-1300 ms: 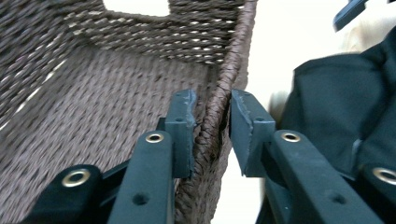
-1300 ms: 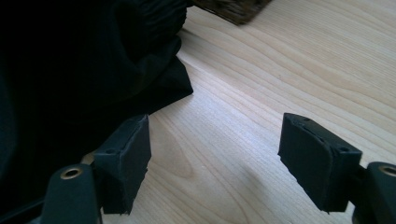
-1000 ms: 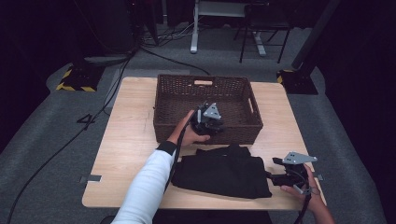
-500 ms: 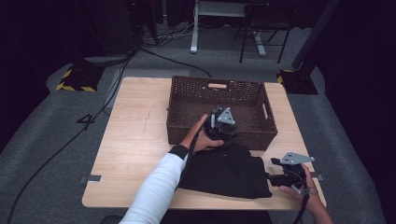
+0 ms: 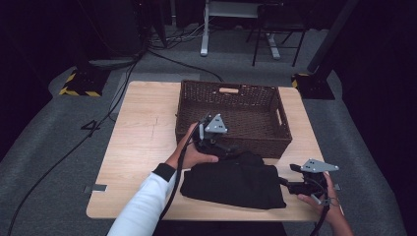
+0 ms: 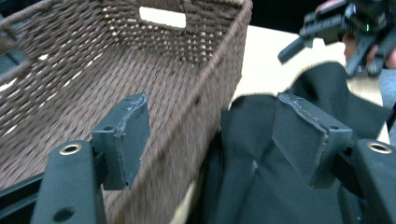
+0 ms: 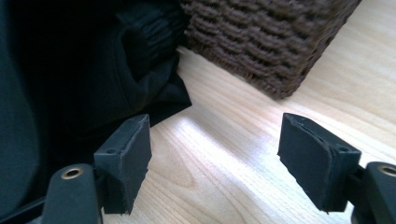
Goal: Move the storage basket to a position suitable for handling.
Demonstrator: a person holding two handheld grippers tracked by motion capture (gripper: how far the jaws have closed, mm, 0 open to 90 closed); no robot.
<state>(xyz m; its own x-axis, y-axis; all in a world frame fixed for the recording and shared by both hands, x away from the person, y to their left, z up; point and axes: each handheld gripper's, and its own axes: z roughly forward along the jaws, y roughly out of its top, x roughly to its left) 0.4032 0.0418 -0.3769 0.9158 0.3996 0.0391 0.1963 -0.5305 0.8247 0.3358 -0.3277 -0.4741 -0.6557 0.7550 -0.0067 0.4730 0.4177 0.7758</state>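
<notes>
A brown wicker basket [image 5: 231, 87] stands at the far right of the wooden table [image 5: 142, 132]. A folded black garment [image 5: 231, 187] lies just in front of it. My left gripper [image 5: 223, 146] hovers at the basket's near wall. Its jaws have just been opening, and in the left gripper view the left gripper [image 6: 212, 100] straddles the basket [image 6: 177, 60] wall without pressing it, one pad over the garment [image 6: 261, 154]. My right gripper [image 5: 287, 178] rests at the garment's right edge. In its own view the right gripper [image 7: 217, 121] is open over bare wood, between the garment [image 7: 70, 70] and a corner of the basket [image 7: 261, 42].
The right gripper [image 6: 345, 23] shows far off in the left gripper view. Bare wood covers the table's left half. Cables [image 5: 123, 93] run over the grey floor at the left, and a desk frame [image 5: 204, 29] and a chair [image 5: 275, 34] stand behind the table.
The basket slid to the right with the left gripper on its near wall, then the left jaws opened and let the wall go. The right gripper stayed put.
</notes>
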